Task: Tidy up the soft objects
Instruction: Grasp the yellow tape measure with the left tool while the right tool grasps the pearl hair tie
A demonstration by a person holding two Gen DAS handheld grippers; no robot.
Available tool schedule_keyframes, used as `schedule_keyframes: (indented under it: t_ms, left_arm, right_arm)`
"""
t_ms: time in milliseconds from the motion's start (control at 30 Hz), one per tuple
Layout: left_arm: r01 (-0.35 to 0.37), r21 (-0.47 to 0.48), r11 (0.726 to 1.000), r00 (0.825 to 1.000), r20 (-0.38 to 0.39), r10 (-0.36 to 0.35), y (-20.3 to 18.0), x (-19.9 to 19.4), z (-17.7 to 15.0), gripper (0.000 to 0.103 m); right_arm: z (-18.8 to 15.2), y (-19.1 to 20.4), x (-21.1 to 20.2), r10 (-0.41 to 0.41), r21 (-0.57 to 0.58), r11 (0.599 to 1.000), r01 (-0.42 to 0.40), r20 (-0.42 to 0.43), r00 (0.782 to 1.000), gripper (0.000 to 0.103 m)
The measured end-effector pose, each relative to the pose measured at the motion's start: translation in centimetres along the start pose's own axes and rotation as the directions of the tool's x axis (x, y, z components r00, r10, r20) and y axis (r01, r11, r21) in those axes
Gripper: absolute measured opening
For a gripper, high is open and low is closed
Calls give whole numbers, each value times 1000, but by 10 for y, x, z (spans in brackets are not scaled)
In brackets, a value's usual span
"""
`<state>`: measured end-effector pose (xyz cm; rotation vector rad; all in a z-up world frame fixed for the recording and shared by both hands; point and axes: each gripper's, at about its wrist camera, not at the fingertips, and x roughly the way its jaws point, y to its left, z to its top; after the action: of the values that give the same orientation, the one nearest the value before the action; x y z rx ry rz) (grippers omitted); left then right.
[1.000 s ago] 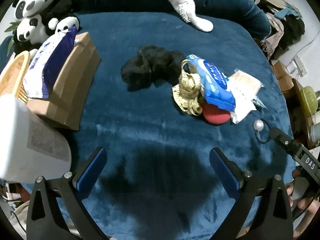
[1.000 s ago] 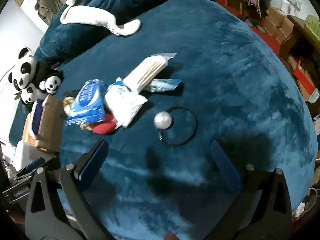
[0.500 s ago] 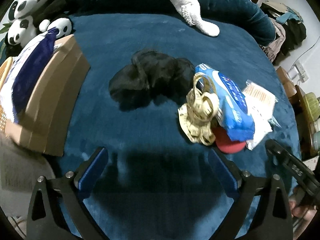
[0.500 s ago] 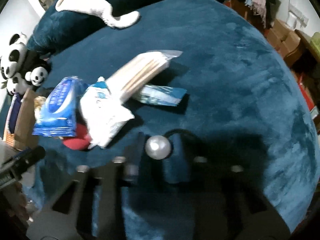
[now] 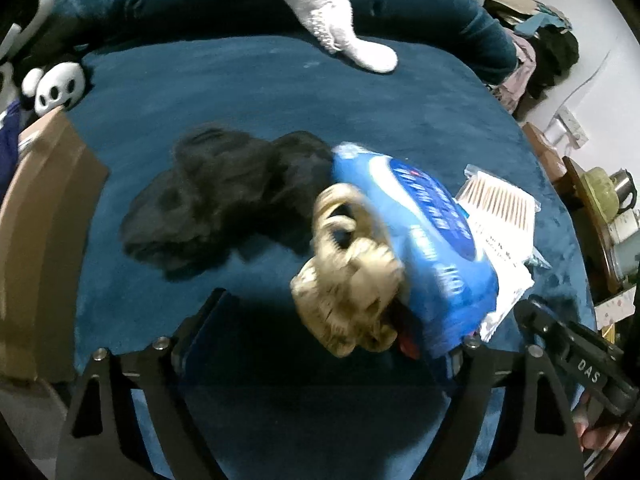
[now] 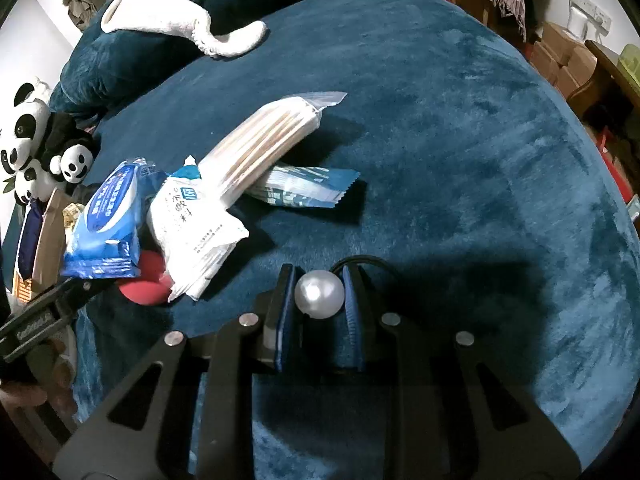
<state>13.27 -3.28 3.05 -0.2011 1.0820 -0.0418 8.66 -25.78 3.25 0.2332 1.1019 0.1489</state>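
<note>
The right gripper [image 6: 320,296] pinched the pearl [image 6: 319,294], likely to lift its hair tie [image 6: 362,261]; the left gripper [image 5: 320,332] gaped wide around the beige bundle [image 5: 350,296].

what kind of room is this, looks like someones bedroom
Probably a bedroom: the work surface is a plush blue blanket like a bed, panda plush toys sit at its edge, and clothes are piled beyond it.
</note>
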Motion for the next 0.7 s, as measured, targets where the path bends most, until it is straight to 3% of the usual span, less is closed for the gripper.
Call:
schedule_keyframes:
  t_ms: [100, 167, 233, 600, 700]
  left_arm:
    - [27, 16, 1000, 1000, 13, -27, -2, 5, 3, 75]
    - [45, 28, 999, 999, 5, -46, -3, 8, 4, 41]
    - [42, 40, 998, 999, 14, -42, -5, 7, 4, 35]
    - [14, 22, 1000, 999, 42, -15, 2, -37, -18, 30]
    - [3, 14, 1000, 999, 34, -4, 5, -46, -25, 30]
  right_arm:
    - [-1, -1, 0, 3, -4, 1000, -3, 5, 1000, 25]
    - [-1, -1, 0, 1, -5, 1000, -1, 6, 1000, 25]
    - [-2, 0, 1, -2, -6, 1000, 3, 8, 1000, 25]
    - [-2, 4, -8, -6, 15, 1000, 5, 16, 1000, 25]
    - [-6, 11, -15, 27, 2, 1000, -27, 17, 1000, 25]
